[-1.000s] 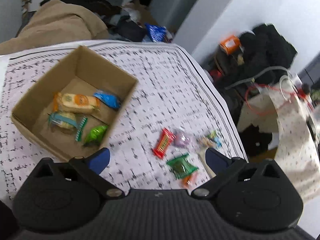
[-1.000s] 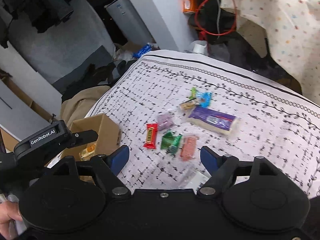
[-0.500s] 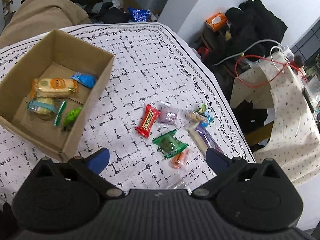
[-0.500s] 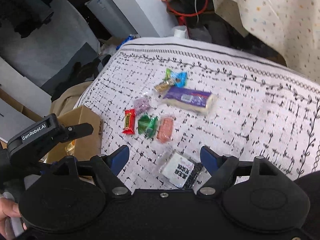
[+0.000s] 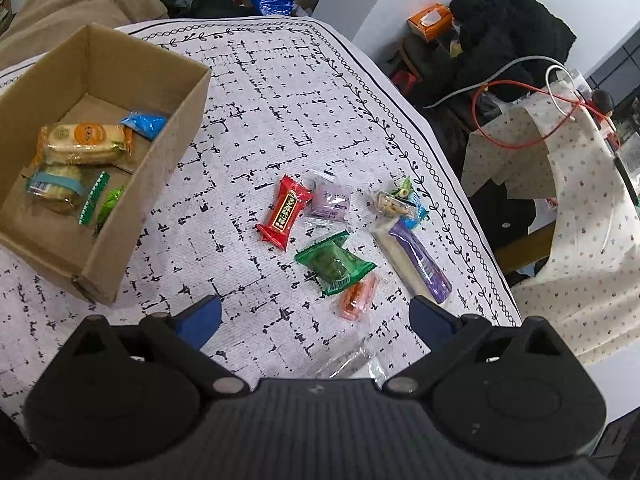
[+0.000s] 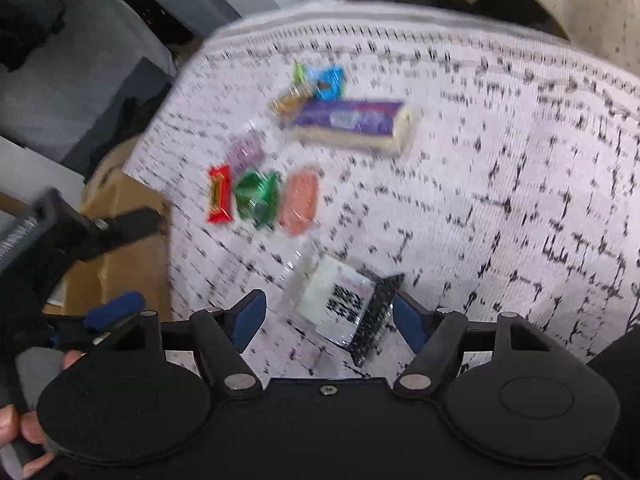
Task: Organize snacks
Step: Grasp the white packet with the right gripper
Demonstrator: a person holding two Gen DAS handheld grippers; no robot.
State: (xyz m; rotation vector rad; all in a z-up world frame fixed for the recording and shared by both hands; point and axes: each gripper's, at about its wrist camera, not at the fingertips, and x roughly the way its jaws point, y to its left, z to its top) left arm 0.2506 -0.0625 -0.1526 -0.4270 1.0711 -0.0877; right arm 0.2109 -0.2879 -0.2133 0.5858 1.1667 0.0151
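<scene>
A cardboard box point(image 5: 188, 112) on the patterned tablecloth point(image 5: 280, 92) holds several wrapped snacks. Loose snacks lie to its right: a red bar point(image 5: 285, 212), a pale purple packet point(image 5: 330, 202), a green packet point(image 5: 334, 264), an orange one point(image 5: 358, 296) and a long purple-wrapped bar point(image 5: 416, 260). My left gripper point(image 5: 316, 316) hangs open above the cloth just short of them, holding nothing. My right gripper point(image 6: 328, 318) is low over a black-and-white packet point(image 6: 344, 300). Its jaws are closing with the packet between them, and the pads are not seen pressing on it.
The tablecloth's right edge point(image 5: 480, 240) drops off beside the long bar. Past it lie dark clothes point(image 5: 500, 40), a red cable point(image 5: 520, 144) and a spotted cloth point(image 5: 580, 220). A hand point(image 6: 24, 432) holds the left gripper beside the box point(image 6: 128, 248).
Both grippers have sunk toward the table and the snacks look larger. The right gripper's jaws have narrowed around the black-and-white packet, which now sits between its fingers.
</scene>
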